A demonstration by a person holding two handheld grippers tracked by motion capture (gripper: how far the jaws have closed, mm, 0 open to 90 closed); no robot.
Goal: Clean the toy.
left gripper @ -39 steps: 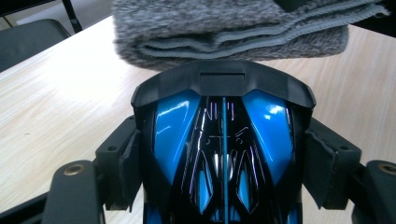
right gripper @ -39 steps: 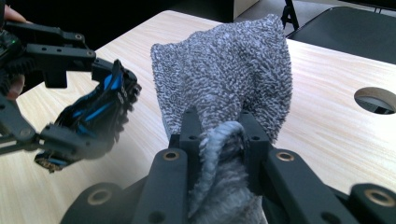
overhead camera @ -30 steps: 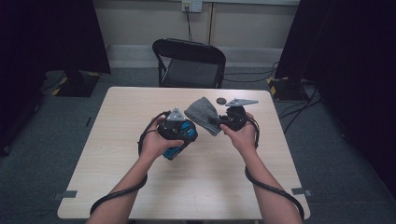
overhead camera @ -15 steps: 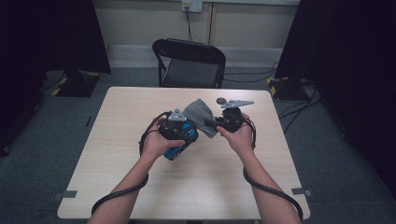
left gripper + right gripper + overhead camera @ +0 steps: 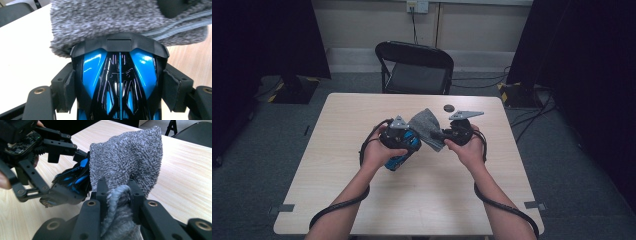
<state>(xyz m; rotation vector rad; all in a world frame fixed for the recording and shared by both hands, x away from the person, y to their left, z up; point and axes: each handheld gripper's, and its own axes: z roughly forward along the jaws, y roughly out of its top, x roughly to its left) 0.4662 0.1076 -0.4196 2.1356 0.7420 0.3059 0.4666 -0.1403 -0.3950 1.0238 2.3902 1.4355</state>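
A glossy blue and black toy car [image 5: 120, 80] sits between the pads [image 5: 172, 87] of my left gripper [image 5: 120, 83], which is shut on its sides. A fluffy grey cloth [image 5: 112, 20] lies against the car's front end. My right gripper [image 5: 117, 190] is shut on a bunched fold of that cloth [image 5: 127, 160], and the rest stands up past the jaws. In the high view both hands hold the left gripper [image 5: 409, 139] and right gripper [image 5: 439, 135] close together above the table's middle, with the cloth [image 5: 428, 127] between them and the car [image 5: 398, 159] pointing down-left.
The pale wooden table [image 5: 362, 200] stretches around the hands. A small dark round object [image 5: 448, 107] lies near its far edge. A black folding chair [image 5: 414, 65] stands behind the table. Cables trail from both grippers along the forearms.
The cloth has sunk a little closer onto the car. Both hands stay nearly where they were.
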